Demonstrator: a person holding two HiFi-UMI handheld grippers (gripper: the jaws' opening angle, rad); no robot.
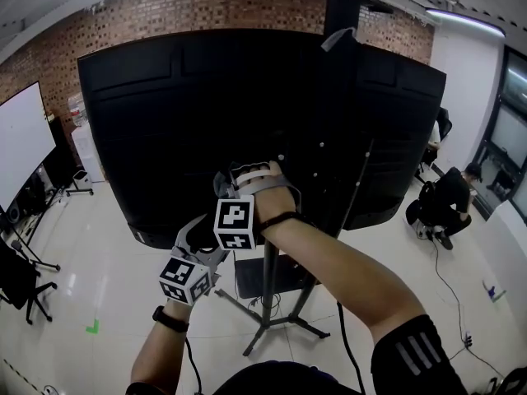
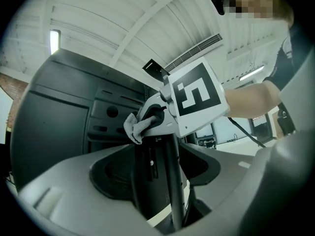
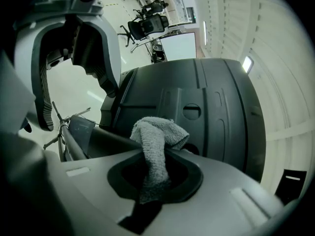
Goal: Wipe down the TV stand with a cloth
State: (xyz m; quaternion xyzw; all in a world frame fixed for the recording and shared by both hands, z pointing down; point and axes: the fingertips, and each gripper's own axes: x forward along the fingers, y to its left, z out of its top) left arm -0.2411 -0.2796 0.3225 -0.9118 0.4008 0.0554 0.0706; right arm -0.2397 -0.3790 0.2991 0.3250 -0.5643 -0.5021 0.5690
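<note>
Right claw [image 3: 155, 178] pinches the grey cloth [image 3: 160, 129], which sticks out past its tips; left claw [image 2: 147, 181] gapes empty.

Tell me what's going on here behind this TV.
A person is working at the back of a big TV on its stand. The right gripper is shut on a grey cloth, held up by the black rear panel. The left gripper sits lower, with the stand's pole between its jaws; whether it clamps it is unclear.
</note>
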